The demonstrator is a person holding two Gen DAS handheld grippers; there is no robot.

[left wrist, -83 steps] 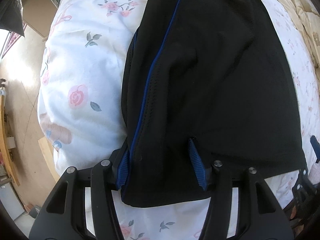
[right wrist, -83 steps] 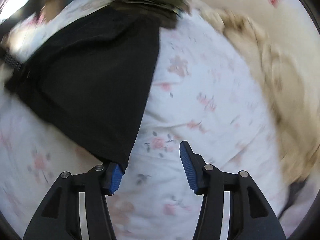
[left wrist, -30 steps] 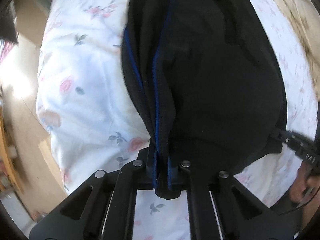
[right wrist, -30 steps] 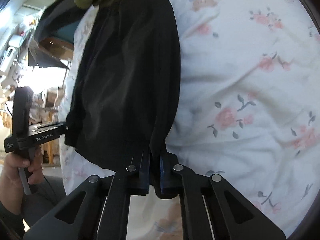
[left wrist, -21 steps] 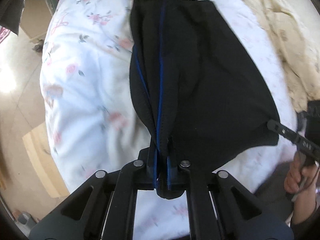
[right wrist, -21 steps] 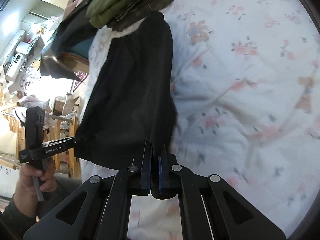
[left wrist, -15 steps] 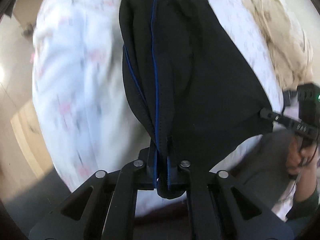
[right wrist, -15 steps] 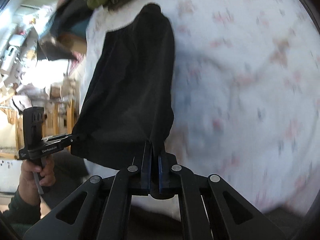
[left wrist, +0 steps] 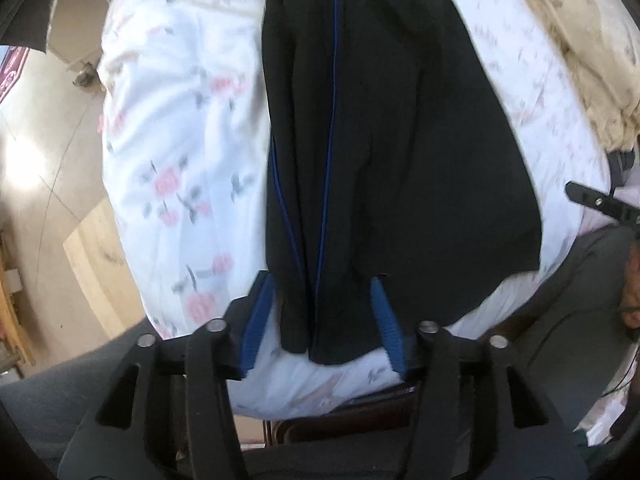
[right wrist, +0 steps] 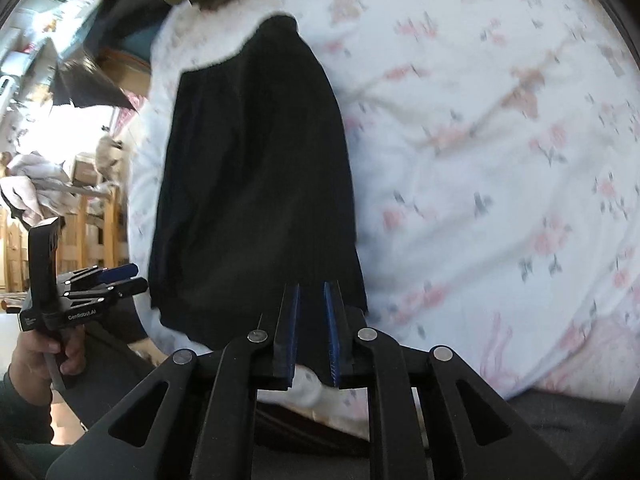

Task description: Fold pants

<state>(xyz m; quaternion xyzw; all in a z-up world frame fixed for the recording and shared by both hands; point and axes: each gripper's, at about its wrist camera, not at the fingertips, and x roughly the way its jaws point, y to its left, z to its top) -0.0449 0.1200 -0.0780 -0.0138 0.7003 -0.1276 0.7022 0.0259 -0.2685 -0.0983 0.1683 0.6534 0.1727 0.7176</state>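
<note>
the pants [left wrist: 392, 152], black with thin blue piping down one side, lie flat and lengthwise on the floral bedsheet [left wrist: 172, 128], reaching from the far part of the bed to its near edge. from my left wrist camera, the left gripper [left wrist: 320, 320] hangs above the near hem, its jaws opening, the blue pads [left wrist: 256, 320] standing clear on either side of the bunched hem corner; the cloth lies between them but they do not press on it. from my right wrist camera, the right gripper [right wrist: 312, 332] sits over the other near corner of the pants [right wrist: 256, 184], its jaws opening too, with only a narrow gap so far. dark cloth shows in that gap, and i cannot tell whether the pads touch it. at the left of that view i see a hand [right wrist: 40, 356] holding the left gripper [right wrist: 120, 278] just beside the pants' edge. a beige blanket [left wrist: 580, 40] lies bunched at the far right of the bed.
</note>
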